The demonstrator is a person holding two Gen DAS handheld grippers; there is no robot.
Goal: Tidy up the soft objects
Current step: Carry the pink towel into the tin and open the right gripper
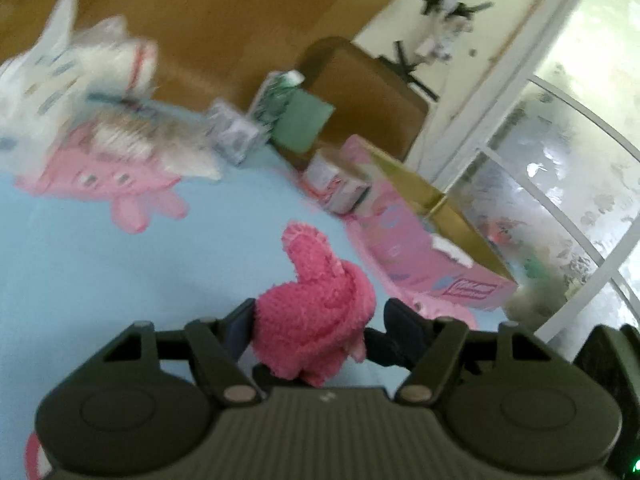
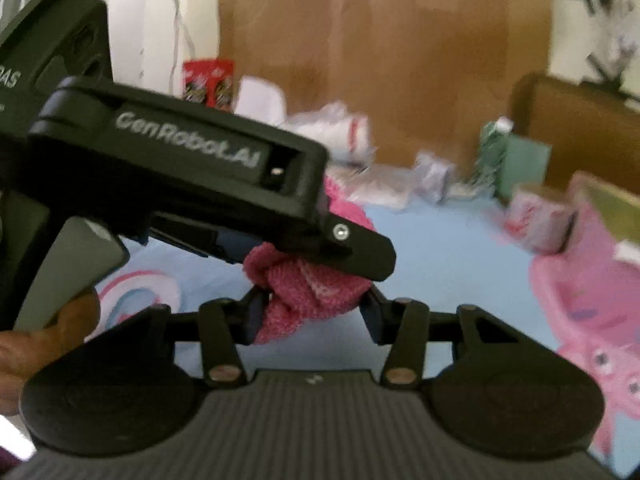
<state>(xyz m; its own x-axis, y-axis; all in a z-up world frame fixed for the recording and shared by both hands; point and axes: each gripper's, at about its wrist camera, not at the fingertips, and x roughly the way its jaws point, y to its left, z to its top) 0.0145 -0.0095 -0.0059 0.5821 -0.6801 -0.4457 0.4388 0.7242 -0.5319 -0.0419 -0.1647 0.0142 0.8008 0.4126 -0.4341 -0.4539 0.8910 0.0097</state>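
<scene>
Bunching up between the two fingers of the left claw, a fuzzy hot-pink towelling cloth sat pinched at its lower folds, with one rounded flap standing up above the grip. Both dark pads pressed into it, the claw partly closed around the bundle. In the right wrist view the same cloth also lay between the fingers of the right claw, whose pads closed on its lower end, so both claws had hold of it at once, close together, the left one reaching in from the left above the right. A hand held the left tool's grey handle at the lower left edge. The cloth hung above a light blue bed sheet. Further back on the sheet, well apart from the claws, lay a white printed plastic bag on top of a pink plush-looking pile, and several small wrapped packs. To the right stood an open pink cardboard box, near the cloth but not touching it. Motion blur softened most of the background.
</scene>
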